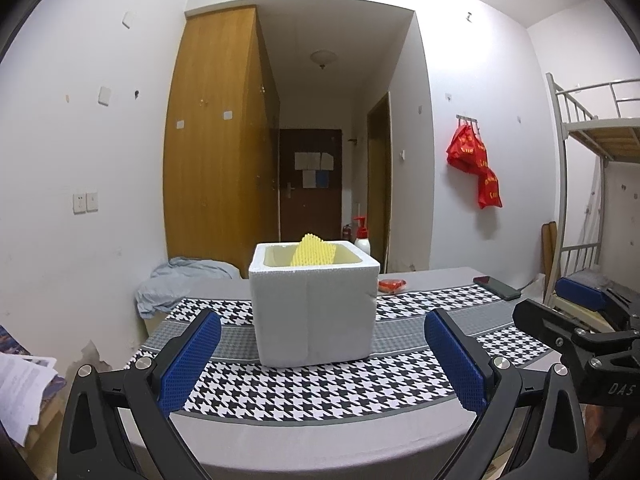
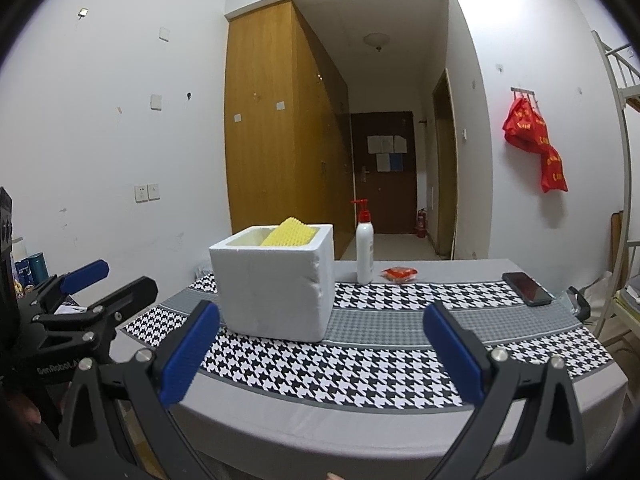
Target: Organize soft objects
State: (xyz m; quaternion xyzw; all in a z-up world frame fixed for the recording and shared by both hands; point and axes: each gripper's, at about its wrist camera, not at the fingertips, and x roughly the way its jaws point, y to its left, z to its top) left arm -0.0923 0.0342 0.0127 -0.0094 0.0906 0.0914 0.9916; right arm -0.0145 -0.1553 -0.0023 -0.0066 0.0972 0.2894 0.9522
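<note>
— What writing can we read?
— "DAS" on the right gripper (image 2: pixel 322 354) body in the left wrist view, and "GenRobot" on the left gripper (image 1: pixel 322 360) in the right wrist view. The red bags' (image 1: pixel 474 164) yellow print is too small.
— What do we only half see?
— The yellow foam net (image 1: pixel 314 251): it pokes above the rim of the white foam box (image 1: pixel 314 312) on the houndstooth cloth (image 2: pixel 340 376).
— Our tools?
— Both spread wide, holding nothing.
</note>
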